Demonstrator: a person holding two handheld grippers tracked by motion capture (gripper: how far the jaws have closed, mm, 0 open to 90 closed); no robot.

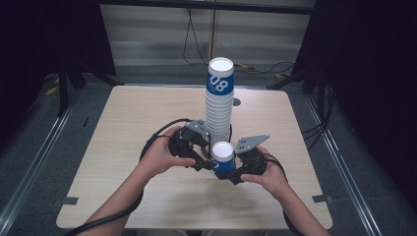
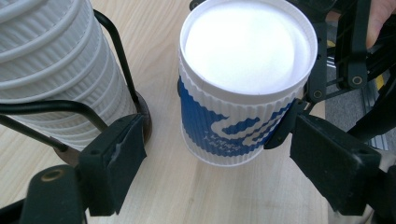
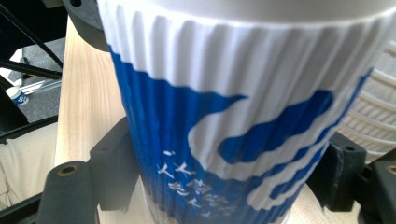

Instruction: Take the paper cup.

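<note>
One blue and white ribbed paper cup stands upside down on the wooden table, just in front of a tall stack of upturned cups. My right gripper comes from the right and is shut on this cup, one pad on each side of its lower wall. My left gripper sits at the cup's left, jaws open. In the left gripper view the cup stands ahead of my left gripper, clear of both pads. The stack rises at the left there.
A black cable loops on the table around the stack's base. A small grey disc lies behind the stack. The table's front edge is near the person's forearms. Floor rails run along both sides.
</note>
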